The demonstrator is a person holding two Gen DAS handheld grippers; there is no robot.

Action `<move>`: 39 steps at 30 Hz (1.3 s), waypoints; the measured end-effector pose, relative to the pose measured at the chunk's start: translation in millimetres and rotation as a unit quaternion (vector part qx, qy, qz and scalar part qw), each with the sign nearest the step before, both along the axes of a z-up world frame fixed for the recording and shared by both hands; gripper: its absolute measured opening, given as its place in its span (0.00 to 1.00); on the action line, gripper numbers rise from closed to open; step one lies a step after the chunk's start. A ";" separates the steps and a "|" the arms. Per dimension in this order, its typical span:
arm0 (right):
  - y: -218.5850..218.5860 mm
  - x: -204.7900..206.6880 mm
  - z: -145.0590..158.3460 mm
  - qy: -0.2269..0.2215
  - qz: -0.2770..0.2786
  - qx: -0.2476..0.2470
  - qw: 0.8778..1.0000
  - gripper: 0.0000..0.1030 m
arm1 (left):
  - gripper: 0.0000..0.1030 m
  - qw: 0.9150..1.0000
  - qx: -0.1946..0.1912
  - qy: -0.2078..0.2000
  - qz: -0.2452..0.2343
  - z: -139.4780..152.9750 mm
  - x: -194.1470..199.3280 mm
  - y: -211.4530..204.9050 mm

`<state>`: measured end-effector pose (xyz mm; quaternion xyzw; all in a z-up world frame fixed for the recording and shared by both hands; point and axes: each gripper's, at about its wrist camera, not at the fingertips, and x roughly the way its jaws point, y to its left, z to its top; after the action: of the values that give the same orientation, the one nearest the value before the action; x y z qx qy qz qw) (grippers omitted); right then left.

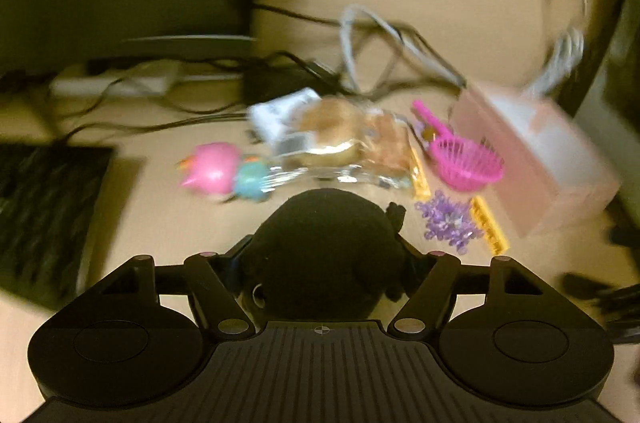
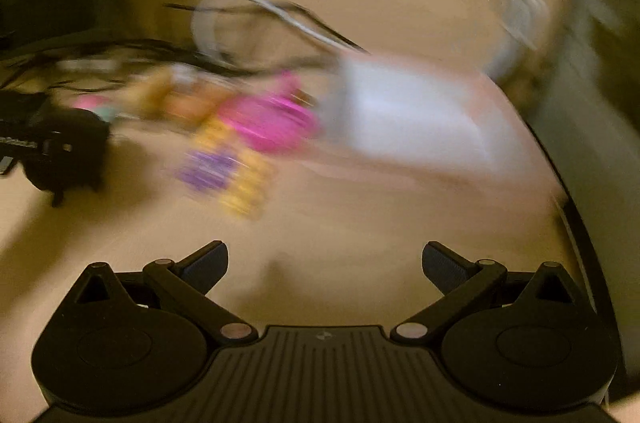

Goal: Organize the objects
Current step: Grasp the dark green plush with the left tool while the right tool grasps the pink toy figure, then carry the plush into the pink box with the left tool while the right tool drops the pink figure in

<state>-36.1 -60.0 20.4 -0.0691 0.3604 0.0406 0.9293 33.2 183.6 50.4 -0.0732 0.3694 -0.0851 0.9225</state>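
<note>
The beige tabletop [image 1: 160,223] is seen pretty blurry in both wrist views. A pale pink rectangular box [image 1: 536,151] is parked at the right of the clutter, with grey and black cables [image 1: 376,35] looped behind it. A clear plastic bag of brown bread rolls [image 1: 344,143] is laid in the middle, and a dark keyboard [image 1: 44,211] is spotted way off at the left edge.

A round black fuzzy object [image 1: 324,255] is gripped between the fingers of the left gripper [image 1: 326,259], near the camera, just in front of the bag. The right gripper [image 2: 325,263] is held with its fingers spread wide, nothing between them, only bare tabletop below.

A pink plastic hairbrush [image 1: 468,159] is laid just beside the box, a pink and teal toy [image 1: 224,171] left of the bag, and purple beads [image 1: 448,219] touching a yellow strip [image 1: 490,223].
</note>
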 end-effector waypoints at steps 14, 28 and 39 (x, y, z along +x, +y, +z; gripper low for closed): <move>248.9 125.3 -13.4 -0.027 0.229 -0.052 0.972 0.86 | 0.72 0.979 0.018 0.057 0.195 24.5 -91.7 118.4; 190.9 19.1 33.2 -0.002 0.193 -0.041 0.980 0.40 | 0.72 0.997 -0.027 0.022 0.075 19.2 -111.4 96.3; 43.4 -50.8 36.4 0.079 -0.003 -0.034 0.996 0.40 | 0.72 0.990 -0.080 0.048 -0.107 -3.1 -81.6 -18.6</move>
<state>-86.9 -16.6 56.8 -0.0966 0.4345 0.0312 0.8950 -48.5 165.0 47.2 -0.1102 0.4109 -0.2092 0.8805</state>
